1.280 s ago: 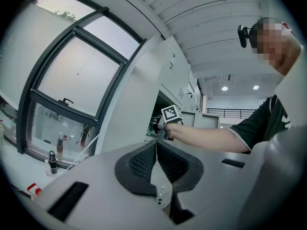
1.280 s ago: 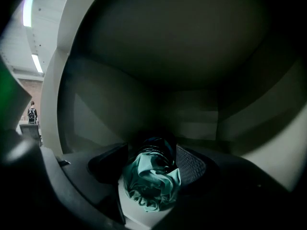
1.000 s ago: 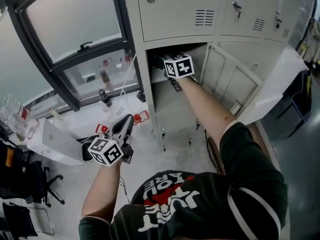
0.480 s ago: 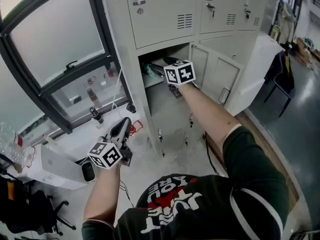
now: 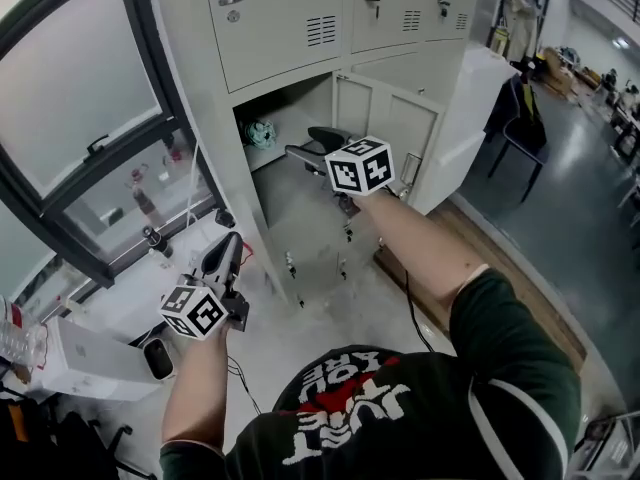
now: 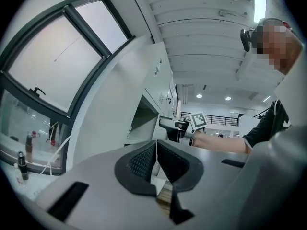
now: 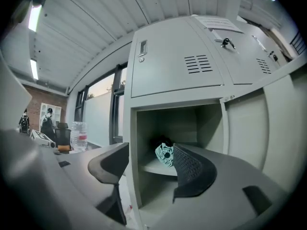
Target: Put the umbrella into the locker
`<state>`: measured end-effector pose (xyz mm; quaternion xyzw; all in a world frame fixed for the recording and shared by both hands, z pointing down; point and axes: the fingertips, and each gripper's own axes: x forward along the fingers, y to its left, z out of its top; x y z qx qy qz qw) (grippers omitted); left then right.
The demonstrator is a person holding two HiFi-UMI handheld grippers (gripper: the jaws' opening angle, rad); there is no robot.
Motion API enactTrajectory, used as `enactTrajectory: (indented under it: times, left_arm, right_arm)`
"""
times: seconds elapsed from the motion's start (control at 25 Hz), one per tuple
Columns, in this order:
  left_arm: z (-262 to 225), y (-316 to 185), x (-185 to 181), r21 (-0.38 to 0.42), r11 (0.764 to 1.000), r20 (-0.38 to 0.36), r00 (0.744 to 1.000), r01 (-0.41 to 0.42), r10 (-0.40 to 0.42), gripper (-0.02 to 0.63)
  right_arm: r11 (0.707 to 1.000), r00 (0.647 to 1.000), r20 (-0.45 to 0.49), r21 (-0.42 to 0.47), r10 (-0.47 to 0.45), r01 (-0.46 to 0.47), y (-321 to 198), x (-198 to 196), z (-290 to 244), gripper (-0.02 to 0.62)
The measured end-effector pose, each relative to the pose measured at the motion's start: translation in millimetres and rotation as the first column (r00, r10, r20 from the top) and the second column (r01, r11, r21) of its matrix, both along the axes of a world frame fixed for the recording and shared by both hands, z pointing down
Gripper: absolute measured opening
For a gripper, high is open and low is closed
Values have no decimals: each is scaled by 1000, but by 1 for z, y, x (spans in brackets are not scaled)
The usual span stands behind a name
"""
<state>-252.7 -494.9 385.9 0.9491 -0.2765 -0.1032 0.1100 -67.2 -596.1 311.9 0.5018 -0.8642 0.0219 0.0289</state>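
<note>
Our left gripper (image 5: 222, 258) hangs low beside the window (image 5: 70, 98), fingers (image 6: 141, 163) pressed together with nothing between them. The teal folded umbrella (image 5: 262, 133) lies on the shelf (image 5: 278, 150) inside the open locker (image 5: 300, 103). Our right gripper (image 5: 312, 146) hovers just before that opening, fingers (image 7: 192, 169) spread apart and empty.

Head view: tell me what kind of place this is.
Probably a workplace locker corner, perhaps in an office or lab. A bank of grey metal lockers stands beside a large dark-framed window, and a dark chair stands beyond them.
</note>
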Motion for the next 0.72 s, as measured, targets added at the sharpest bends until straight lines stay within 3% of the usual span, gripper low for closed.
enactTrajectory:
  times: [0.36, 0.72]
  left_arm:
    - [2, 38, 50, 27, 994, 51, 993, 109, -110, 17]
    - [39, 105, 141, 62, 958, 150, 946, 281, -287, 17]
  right_arm:
    - [994, 993, 34, 10, -111, 110, 76, 54, 24, 231]
    - [954, 955, 27, -46, -294, 295, 130, 111, 83, 93]
